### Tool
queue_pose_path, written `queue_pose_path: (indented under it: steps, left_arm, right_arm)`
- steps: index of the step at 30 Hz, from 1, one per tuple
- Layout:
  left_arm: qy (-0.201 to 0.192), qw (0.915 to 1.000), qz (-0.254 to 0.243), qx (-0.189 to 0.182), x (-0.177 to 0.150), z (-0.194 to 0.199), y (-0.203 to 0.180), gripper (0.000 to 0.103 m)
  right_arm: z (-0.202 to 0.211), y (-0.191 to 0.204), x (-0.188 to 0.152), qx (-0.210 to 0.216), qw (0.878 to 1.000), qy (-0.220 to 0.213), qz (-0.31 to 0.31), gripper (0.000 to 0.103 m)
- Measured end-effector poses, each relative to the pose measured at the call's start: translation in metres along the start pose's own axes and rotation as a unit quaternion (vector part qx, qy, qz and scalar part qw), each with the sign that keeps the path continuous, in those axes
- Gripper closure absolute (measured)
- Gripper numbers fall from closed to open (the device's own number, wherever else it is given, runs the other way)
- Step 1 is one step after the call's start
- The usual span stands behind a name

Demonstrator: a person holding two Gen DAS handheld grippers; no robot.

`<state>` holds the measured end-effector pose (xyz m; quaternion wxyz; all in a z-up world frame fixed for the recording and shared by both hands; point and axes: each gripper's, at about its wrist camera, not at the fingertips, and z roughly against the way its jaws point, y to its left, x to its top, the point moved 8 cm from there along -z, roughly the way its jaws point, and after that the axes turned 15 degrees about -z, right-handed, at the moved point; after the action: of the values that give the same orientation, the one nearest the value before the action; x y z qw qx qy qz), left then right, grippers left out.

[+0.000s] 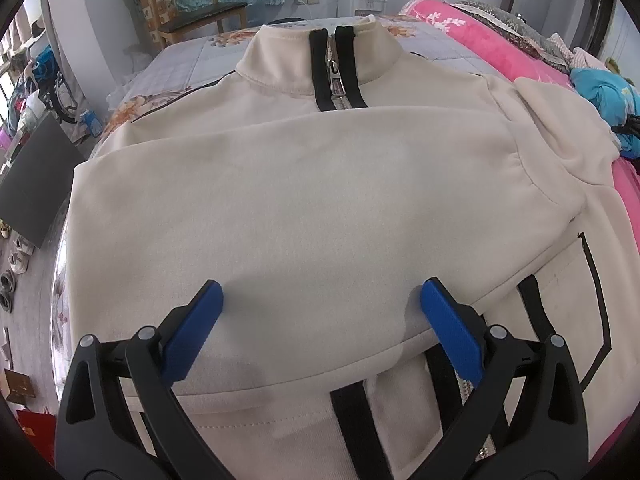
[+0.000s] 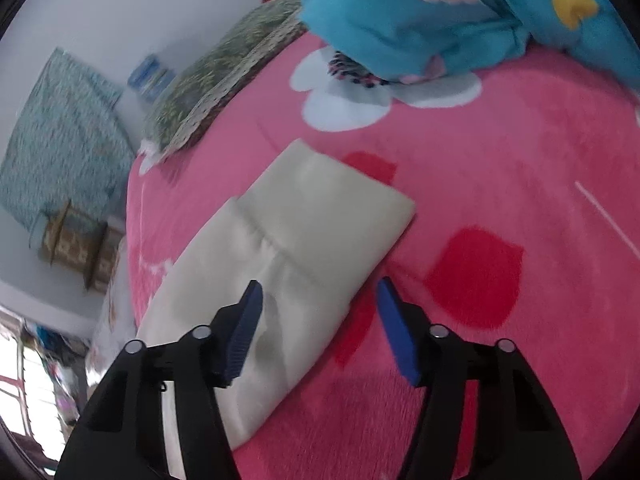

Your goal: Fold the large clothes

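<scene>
Left wrist view looks along the bed (image 1: 176, 68), where a cream jacket (image 1: 304, 200) with a black-edged zipper (image 1: 338, 80) lies spread flat, collar toward the far edge of the bed and hem toward the camera. One sleeve (image 1: 280, 184) is folded across the chest, running from the jacket's right shoulder to a cuff near the bed's left edge. The left gripper (image 1: 322, 300) hovers over the lower edge of that folded sleeve with its blue pads (image 1: 450, 328) spread wide apart and nothing between them (whether the tips touch the cloth cannot be told). A black-outlined pocket (image 1: 592, 300) shows at the right, and a pink blanket (image 1: 500, 36) borders the bed's right side, with a blue bundle (image 1: 600, 92) lying on it. A wooden chair (image 1: 192, 8) stands beyond the far edge of the bed. Right wrist view shows the jacket's other sleeve (image 2: 280, 272) stretched out over the pink blanket, its ribbed cuff (image 2: 340, 208) pointing away from the camera. The right gripper (image 2: 320, 292) is wide open and holds nothing; its left pad sits over the sleeve cloth, its right pad over bare blanket just beside the sleeve's edge. A patterned pillow (image 2: 216, 80) rests at the blanket's far left corner.
</scene>
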<state>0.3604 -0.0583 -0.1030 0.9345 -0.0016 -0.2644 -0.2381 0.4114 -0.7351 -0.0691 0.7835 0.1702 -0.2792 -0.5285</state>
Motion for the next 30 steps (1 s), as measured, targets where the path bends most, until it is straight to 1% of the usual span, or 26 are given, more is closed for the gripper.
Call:
queue_pose_path:
  steps: [2, 6, 8, 10, 12, 16, 18, 20, 21, 23, 26, 27, 29, 30]
  left_arm:
    - [0.001, 1.0, 0.0, 0.0, 0.0, 0.0, 0.0, 0.007]
    - [0.003, 1.0, 0.0, 0.0, 0.0, 0.001, 0.001, 0.007]
    - [0.002, 1.0, 0.001, 0.0, 0.0, 0.001, 0.001, 0.007]
    - [0.002, 1.0, 0.0, -0.001, 0.0, 0.001, 0.001, 0.007]
    - [0.004, 1.0, 0.0, -0.001, 0.0, 0.001, 0.001, 0.007]
    - [0.005, 1.0, 0.002, -0.001, 0.002, 0.0, 0.002, 0.007]
    - [0.0, 1.0, 0.003, 0.001, 0.003, 0.0, 0.003, 0.007]
    - [-0.005, 1.0, 0.008, 0.003, 0.005, -0.001, 0.005, 0.007]
    - [-0.007, 0.9999, 0.011, 0.004, 0.005, 0.0, 0.006, 0.007]
    - [-0.015, 0.9997, 0.019, 0.006, 0.006, 0.004, 0.01, 0.007]
    - [-0.022, 0.9989, 0.04, 0.006, 0.004, 0.016, 0.022, 0.007]
    - [-0.022, 0.9988, 0.043, 0.009, 0.003, 0.019, 0.026, 0.007]
    - [-0.017, 0.9984, 0.051, 0.017, -0.004, 0.024, 0.035, 0.008]
    - [-0.011, 0.9981, 0.058, 0.02, -0.01, 0.026, 0.04, 0.008]
  right_arm:
    - [-0.004, 0.0, 0.008, 0.013, 1.0, -0.01, -0.012, 0.052]
    - [-0.012, -0.002, 0.02, 0.024, 0.999, -0.02, -0.035, 0.068]
    - [-0.011, -0.006, 0.02, 0.022, 0.999, -0.025, -0.041, 0.085]
    - [-0.009, -0.009, 0.022, 0.027, 0.998, -0.031, -0.045, 0.09]
    - [0.001, -0.006, 0.021, 0.035, 0.998, -0.041, -0.041, 0.092]
    - [0.035, 0.018, 0.016, 0.047, 0.996, -0.072, 0.005, 0.093]
    - [0.056, 0.038, 0.011, 0.056, 0.994, -0.086, 0.035, 0.093]
    - [0.086, 0.069, 0.0, 0.075, 0.989, -0.1, 0.076, 0.093]
    - [0.098, 0.078, -0.005, 0.082, 0.987, -0.104, 0.088, 0.093]
    - [0.131, 0.11, -0.023, 0.105, 0.98, -0.114, 0.127, 0.093]
    - [0.17, 0.147, -0.051, 0.138, 0.969, -0.121, 0.166, 0.093]
    - [0.188, 0.166, -0.066, 0.154, 0.962, -0.125, 0.187, 0.093]
    - [0.209, 0.186, -0.088, 0.175, 0.954, -0.125, 0.208, 0.093]
    - [0.22, 0.199, -0.105, 0.188, 0.949, -0.124, 0.222, 0.093]
